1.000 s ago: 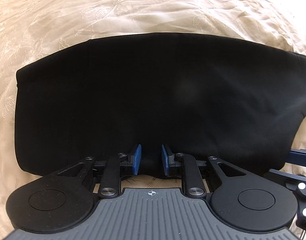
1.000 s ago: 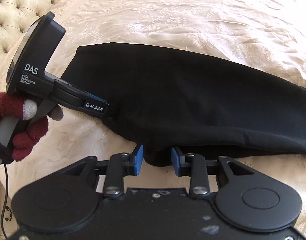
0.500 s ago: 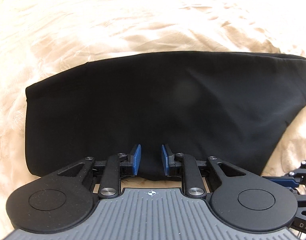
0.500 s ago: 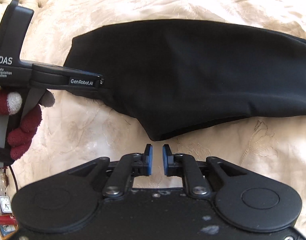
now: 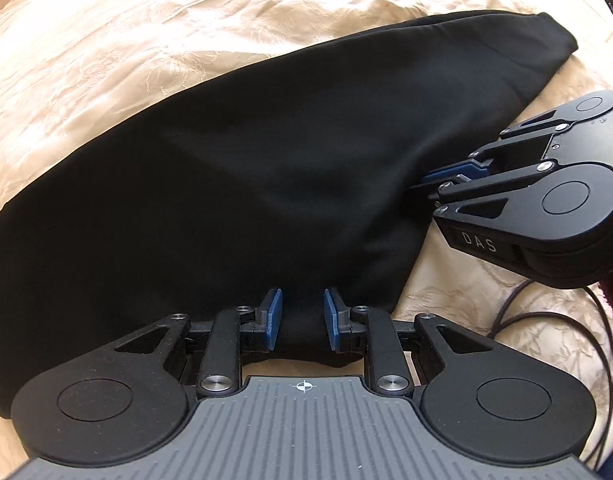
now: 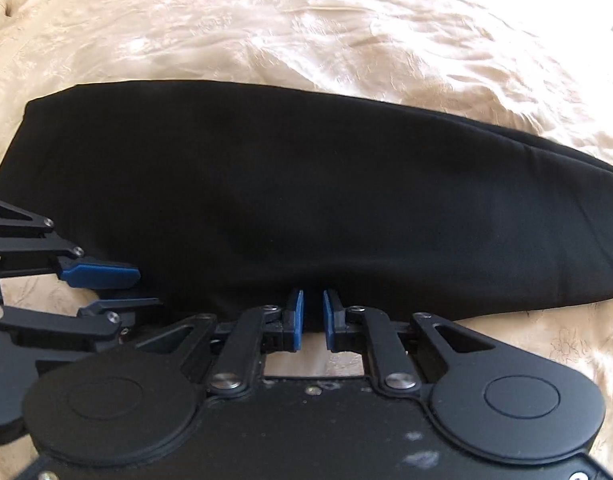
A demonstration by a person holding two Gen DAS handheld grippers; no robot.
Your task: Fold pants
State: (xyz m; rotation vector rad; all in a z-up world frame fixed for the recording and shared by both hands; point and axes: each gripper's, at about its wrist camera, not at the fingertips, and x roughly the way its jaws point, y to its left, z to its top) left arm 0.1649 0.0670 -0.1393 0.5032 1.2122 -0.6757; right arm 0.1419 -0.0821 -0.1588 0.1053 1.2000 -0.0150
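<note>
Two grippers: both work the near edge of one garment, side by side.
Pants: black, soft-fabric pants (image 5: 266,168), folded into a long flat band, lie on a cream embroidered satin bedspread (image 5: 106,40); in the left wrist view the band runs from 8 o'clock up to 1 o'clock, in the right wrist view from 9 o'clock across to 3 o'clock.
Left gripper (image 5: 302,318): black two-finger tool with blue pads at 6 o'clock of its own view; jaws clenched on a pinched bunch of the pants' near edge, cloth filling the gap.
Right gripper (image 6: 312,314): same build, at 6 o'clock of its own view; jaws closing, narrow gap, the pants' near hem between the pads; contact cannot be told for certain.
Neighbours: the right gripper shows at 3 o'clock in the left wrist view, tips at the cloth edge; the left one sits at 8 o'clock in the right wrist view.
Cable: black cord (image 5: 546,308) trails over the bedspread at 4 o'clock, left wrist view.
</note>
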